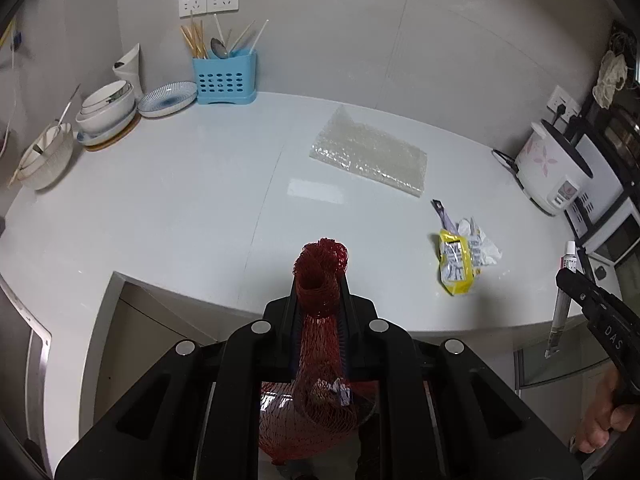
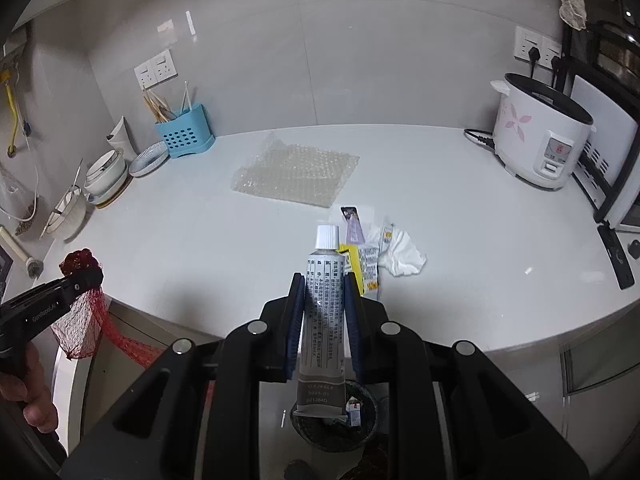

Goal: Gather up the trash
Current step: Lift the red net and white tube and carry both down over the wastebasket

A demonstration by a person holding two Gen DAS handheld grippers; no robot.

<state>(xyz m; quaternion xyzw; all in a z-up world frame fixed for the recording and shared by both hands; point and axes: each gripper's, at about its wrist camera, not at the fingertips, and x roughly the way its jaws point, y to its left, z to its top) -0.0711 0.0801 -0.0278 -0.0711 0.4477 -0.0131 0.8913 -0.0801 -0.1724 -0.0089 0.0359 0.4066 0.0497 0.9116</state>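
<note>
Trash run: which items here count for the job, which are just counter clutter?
Job: red mesh net bag in left claw; grey ointment tube in right claw; bubble wrap sheet; yellow wrapper pile.
Clutter: blue utensil caddy; white rice cooker; stacked bowls.

Left gripper body hides the middle of the red mesh bag; bag's bottom runs off the frame edge. Small wrapper behind the mesh: print too small to read. Right gripper pads cover both sides of the tube; its text is too fine to read, and its crimped end overlaps a dark bin below, mostly hidden by the gripper body. Yellow packet sits partly behind the tube. Toaster oven, probably, is cut by the right edge.
</note>
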